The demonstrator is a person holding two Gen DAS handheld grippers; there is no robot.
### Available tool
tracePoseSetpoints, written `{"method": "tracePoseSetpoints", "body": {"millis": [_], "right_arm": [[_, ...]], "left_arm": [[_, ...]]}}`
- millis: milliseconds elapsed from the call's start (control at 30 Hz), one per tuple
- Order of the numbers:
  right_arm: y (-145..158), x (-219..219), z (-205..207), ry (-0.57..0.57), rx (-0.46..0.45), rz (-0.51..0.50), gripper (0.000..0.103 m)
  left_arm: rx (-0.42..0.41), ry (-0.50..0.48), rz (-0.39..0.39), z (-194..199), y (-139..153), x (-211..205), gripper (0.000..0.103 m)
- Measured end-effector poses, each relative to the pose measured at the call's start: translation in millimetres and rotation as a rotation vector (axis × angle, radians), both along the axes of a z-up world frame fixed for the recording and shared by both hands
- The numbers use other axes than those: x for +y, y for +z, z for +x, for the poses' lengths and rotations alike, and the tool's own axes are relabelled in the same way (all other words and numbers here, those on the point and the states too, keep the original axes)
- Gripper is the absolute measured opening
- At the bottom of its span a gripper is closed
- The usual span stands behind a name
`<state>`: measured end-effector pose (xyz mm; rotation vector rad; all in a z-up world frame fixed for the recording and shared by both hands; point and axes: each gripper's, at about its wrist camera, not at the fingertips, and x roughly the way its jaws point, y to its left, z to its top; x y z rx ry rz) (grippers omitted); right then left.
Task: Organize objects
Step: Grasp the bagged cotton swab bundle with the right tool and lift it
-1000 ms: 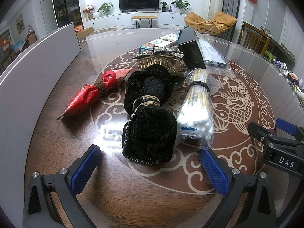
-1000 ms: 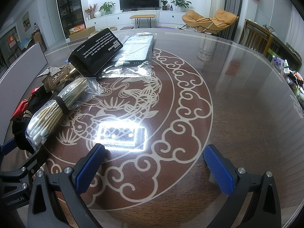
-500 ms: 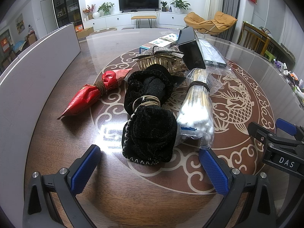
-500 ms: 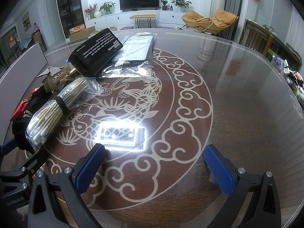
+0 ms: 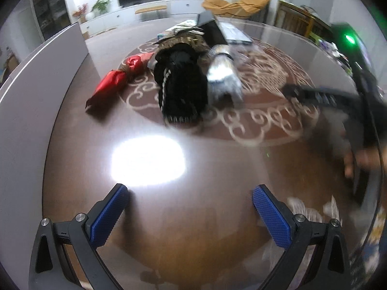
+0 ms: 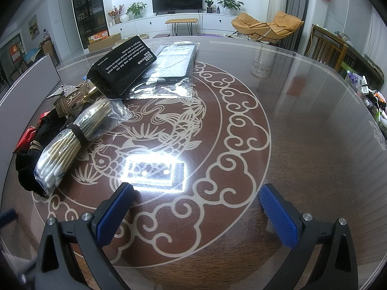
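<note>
Several objects lie on a round brown table (image 6: pixel 302 145): a red packet (image 5: pixel 113 83), a black cloth bundle (image 5: pixel 181 91), a bag of cotton swabs (image 6: pixel 65 149) (image 5: pixel 223 77), a gold hair clip (image 6: pixel 70 99), a black box (image 6: pixel 123 66) and a flat wrapped pack (image 6: pixel 174 62). My left gripper (image 5: pixel 191 212) is open and empty, well short of the bundle; its view is blurred. My right gripper (image 6: pixel 196 215) is open and empty over the table pattern, right of the swabs.
A grey board (image 5: pixel 29 101) stands along the table's left side. The right gripper's body (image 5: pixel 338 101) shows blurred at the right of the left wrist view. Chairs (image 6: pixel 326 46) and a TV unit (image 6: pixel 176 21) lie beyond the table.
My left gripper has pulled back and up quickly, so the objects look farther and blurred. The right gripper has hardly moved. Both stay open.
</note>
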<state>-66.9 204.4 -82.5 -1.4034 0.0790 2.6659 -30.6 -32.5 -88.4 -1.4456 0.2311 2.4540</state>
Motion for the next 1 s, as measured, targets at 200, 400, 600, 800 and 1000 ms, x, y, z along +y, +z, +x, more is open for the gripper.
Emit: {"method": "tracePoseSetpoints", "body": {"millis": [200, 400, 600, 800, 1000], "right_arm": [[18, -15, -14, 0.088, -0.089, -0.264, 0.103], [13, -74, -70, 0.234, -0.157, -0.379, 0.084], [13, -74, -70, 0.271, -0.134, -0.291, 0.034], [13, -25, -3, 0.226, -0.062, -0.149, 0.032], [14, 0, 32, 0.183, 0.044, -0.073, 0.072]], "left_arm": [[0.009, -0.010, 0.002, 17, 0, -6, 0.103], [0.012, 0.011, 0.001, 14, -4, -2, 0.103], [0.020, -0.010, 0.004, 25, -4, -9, 0.103], [0.014, -0.025, 0.002, 27, -3, -10, 0.103], [0.023, -0.011, 0.094, -3, 27, -19, 0.103]]}}
